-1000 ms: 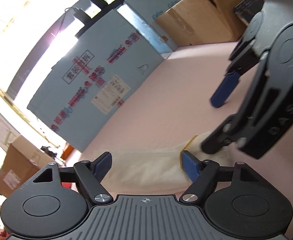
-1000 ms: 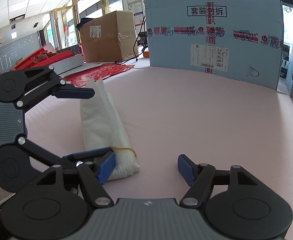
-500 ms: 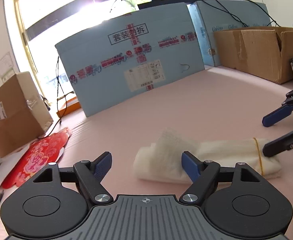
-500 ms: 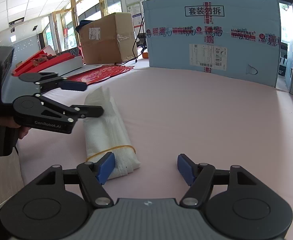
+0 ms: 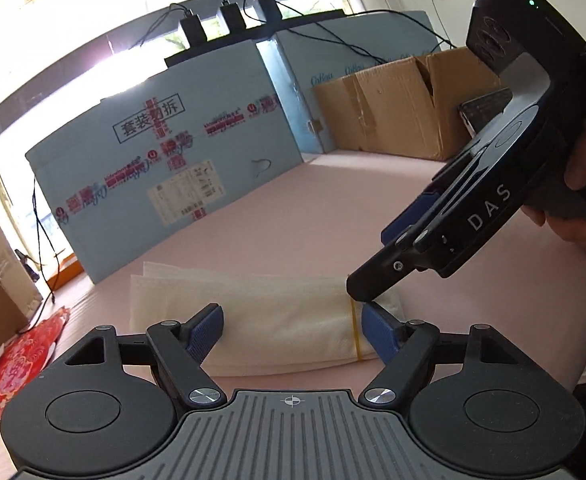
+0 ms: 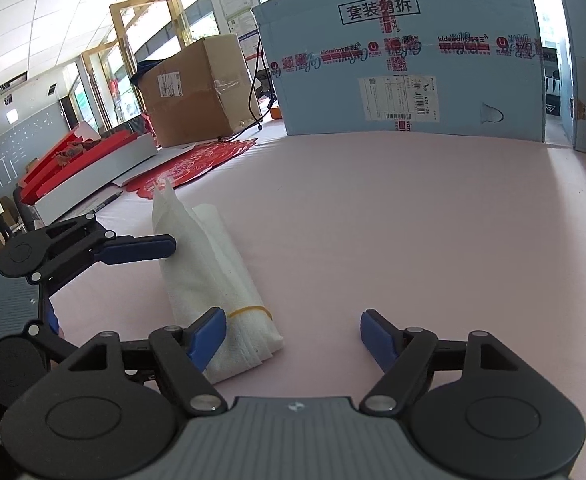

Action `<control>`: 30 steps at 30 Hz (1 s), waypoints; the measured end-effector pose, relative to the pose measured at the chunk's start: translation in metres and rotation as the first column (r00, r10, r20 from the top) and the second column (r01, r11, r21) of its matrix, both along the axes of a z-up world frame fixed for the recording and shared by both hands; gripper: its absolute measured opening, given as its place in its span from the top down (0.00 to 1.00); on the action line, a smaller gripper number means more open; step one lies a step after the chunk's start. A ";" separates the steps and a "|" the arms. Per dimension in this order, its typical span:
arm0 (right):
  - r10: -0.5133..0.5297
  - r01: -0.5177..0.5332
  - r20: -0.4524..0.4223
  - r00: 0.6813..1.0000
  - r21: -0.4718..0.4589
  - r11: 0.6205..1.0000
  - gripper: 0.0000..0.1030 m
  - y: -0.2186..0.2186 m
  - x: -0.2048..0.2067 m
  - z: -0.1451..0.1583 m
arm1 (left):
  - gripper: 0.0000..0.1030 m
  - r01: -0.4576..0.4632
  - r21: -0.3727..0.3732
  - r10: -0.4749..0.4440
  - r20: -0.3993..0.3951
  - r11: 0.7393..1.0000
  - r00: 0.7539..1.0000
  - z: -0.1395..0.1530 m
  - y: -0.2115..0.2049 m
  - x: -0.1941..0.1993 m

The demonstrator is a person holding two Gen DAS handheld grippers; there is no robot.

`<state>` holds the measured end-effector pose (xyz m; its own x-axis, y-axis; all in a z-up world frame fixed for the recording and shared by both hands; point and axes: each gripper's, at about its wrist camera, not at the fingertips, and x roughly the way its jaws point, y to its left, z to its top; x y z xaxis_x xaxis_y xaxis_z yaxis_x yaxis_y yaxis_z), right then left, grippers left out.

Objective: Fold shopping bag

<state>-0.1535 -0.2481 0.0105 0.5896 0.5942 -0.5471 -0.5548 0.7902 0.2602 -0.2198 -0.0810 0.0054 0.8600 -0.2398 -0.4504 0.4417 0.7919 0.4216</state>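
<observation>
The bag (image 6: pixel 209 264) is white with a fine dotted weave, ringed by a yellow band (image 6: pixel 251 311). The table (image 6: pixel 413 240) is pale pink. Both grippers are black with blue pads (image 5: pixel 379 334). The board (image 6: pixel 405 60) is light blue with red-printed tape; the paper cutout (image 6: pixel 197 162) is red.

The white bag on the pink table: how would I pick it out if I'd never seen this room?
Start at the big blue box standing at the back of the pink table. In front of it, towards the near edge, lies a long white bag, folded into a flat bundle. A thin yellow rubber band circles one end; nothing else on the table is white and soft.
</observation>
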 end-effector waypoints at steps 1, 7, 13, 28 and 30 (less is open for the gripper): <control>0.000 0.000 0.006 1.000 -0.009 1.000 0.26 0.001 -0.001 0.000 | 0.21 -0.013 0.039 0.013 0.009 0.999 1.000 -0.001 -0.005 0.000; -0.001 0.003 0.042 0.999 -0.066 0.998 0.25 0.007 -0.005 -0.001 | 0.12 -0.123 0.241 0.092 0.138 0.963 0.986 -0.010 -0.028 0.004; 0.000 0.005 0.060 0.998 -0.084 0.996 0.24 0.008 -0.011 -0.005 | 0.12 -0.222 0.264 0.170 0.205 0.939 0.964 -0.014 -0.018 0.014; 0.007 -0.001 0.072 0.997 -0.090 0.996 0.22 0.009 -0.011 -0.006 | 0.13 -0.138 0.086 0.126 0.136 0.987 0.983 0.027 0.019 0.015; 0.007 -0.001 0.070 0.998 -0.087 0.996 0.22 0.009 -0.011 -0.006 | 0.13 -0.078 0.118 0.064 0.117 0.990 0.991 0.028 0.013 0.015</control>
<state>-0.1648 -0.2392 0.0049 0.6263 0.5482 -0.5543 -0.5723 0.8061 0.1505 -0.2049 -0.0683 0.0337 0.9198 -0.1258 -0.3716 0.3305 0.7588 0.5612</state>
